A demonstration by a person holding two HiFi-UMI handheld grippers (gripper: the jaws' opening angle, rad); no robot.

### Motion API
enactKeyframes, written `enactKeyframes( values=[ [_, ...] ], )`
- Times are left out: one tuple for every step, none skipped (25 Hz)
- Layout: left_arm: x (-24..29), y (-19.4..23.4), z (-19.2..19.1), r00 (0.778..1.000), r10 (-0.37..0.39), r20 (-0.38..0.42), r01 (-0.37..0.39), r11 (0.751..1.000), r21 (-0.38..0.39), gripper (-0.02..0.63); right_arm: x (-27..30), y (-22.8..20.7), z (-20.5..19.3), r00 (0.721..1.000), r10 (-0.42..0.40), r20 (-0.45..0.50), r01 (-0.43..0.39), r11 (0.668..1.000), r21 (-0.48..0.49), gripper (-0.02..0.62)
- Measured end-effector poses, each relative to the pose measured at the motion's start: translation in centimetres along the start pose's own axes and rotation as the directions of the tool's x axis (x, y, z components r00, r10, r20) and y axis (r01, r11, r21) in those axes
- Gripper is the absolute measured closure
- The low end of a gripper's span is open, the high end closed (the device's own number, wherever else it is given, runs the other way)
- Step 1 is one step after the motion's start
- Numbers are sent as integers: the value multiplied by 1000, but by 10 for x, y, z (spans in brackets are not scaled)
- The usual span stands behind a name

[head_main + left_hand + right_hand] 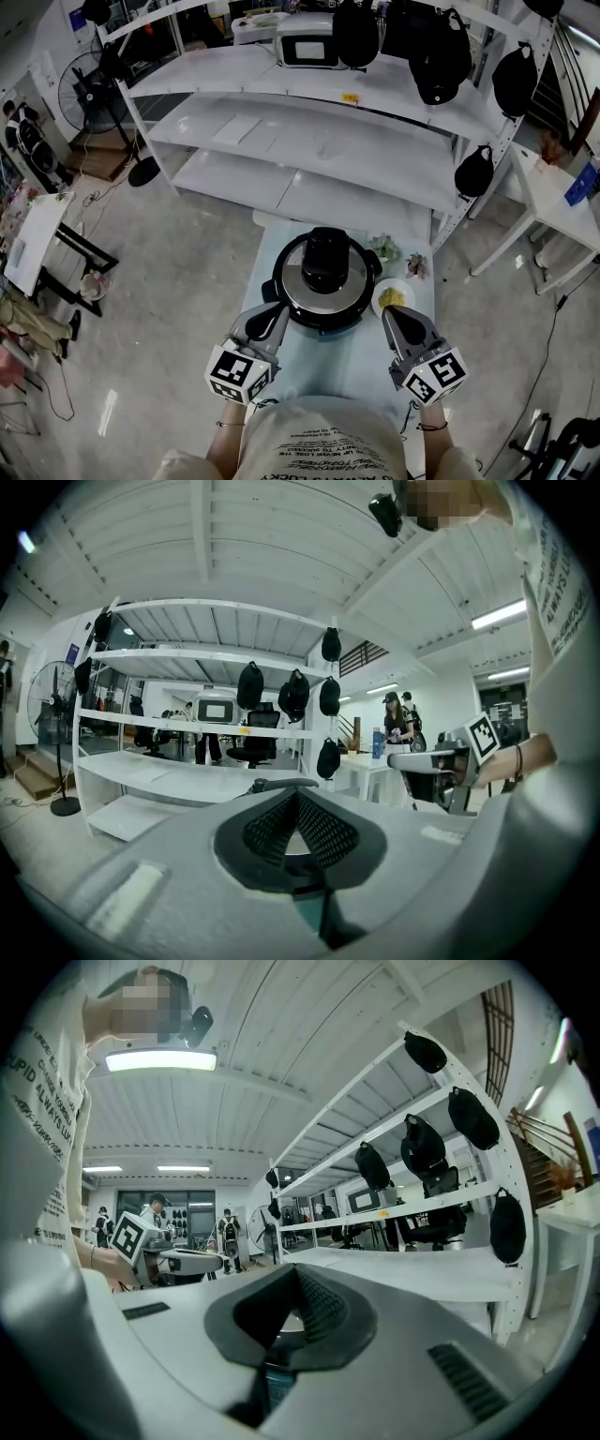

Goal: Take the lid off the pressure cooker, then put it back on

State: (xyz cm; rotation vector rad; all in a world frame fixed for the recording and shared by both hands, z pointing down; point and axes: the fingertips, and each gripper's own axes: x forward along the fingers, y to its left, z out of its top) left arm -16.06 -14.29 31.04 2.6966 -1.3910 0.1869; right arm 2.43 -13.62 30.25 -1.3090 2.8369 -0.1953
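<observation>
The round black pressure cooker (279,281) is sitting at the centre of the frame on a narrow pale blue table (328,361), with its silver, black-handled lid (325,272) resting on top. The left gripper (278,314) is hovering just beside the cooker's lower left edge, its jaws pressed together on nothing. The right gripper (388,316) is hovering at the lower right, likewise closed and empty, near a small white plate (378,295).
</observation>
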Motion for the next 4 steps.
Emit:
enactKeyframes(
  values=[
    [0,0,0,1000,-1,2,1,1000,-1,580,0,0,0,1000,0,1,0,1000,2,591],
    [0,-1,1,1000,-1,3,1,1000,2,580,0,0,0,1000,-1,1,1,1000,1,591],
    [0,-1,1,1000,-1,3,1,1000,7,580,-1,0,0,1000,-1,1,1,1000,1,591],
    [1,-1,1,1000,-2,3,2,1000,12,580,-1,0,-1,1000,-2,1,2,1000,0,591]
  ],
)
